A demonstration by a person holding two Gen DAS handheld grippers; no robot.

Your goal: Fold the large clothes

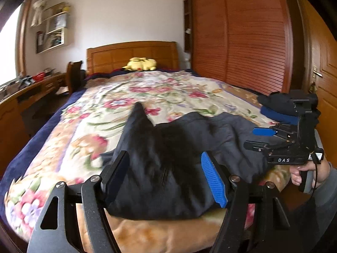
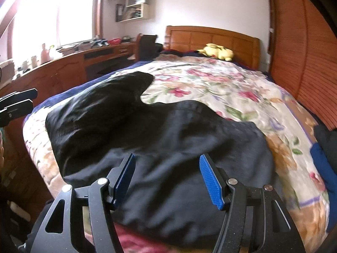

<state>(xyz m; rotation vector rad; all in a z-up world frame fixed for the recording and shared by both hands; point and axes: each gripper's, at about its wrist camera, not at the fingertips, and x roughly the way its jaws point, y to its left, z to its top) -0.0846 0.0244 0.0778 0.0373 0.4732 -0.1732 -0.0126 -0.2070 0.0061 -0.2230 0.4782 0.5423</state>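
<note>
A large dark garment [image 1: 168, 164] lies crumpled on the near end of the floral bedspread [image 1: 130, 97]; it also shows in the right wrist view [image 2: 164, 139]. One dark sleeve [image 2: 109, 105] stretches toward the bed's left side. My left gripper [image 1: 166, 177] is open, its blue pads [image 1: 213, 181] on either side of a fold of the garment, just above it. My right gripper [image 2: 167, 177] is open over the garment's near part. It also shows in the left wrist view [image 1: 261, 137], open, held by a hand at the right.
A stack of folded dark and blue clothes [image 1: 282, 107] sits on the bed's right edge, also in the right wrist view [image 2: 324, 160]. A yellow plush toy [image 1: 142, 64] lies by the wooden headboard [image 1: 130, 52]. A desk [image 2: 80, 63] runs along the left; a wardrobe [image 1: 242, 38] stands at the right.
</note>
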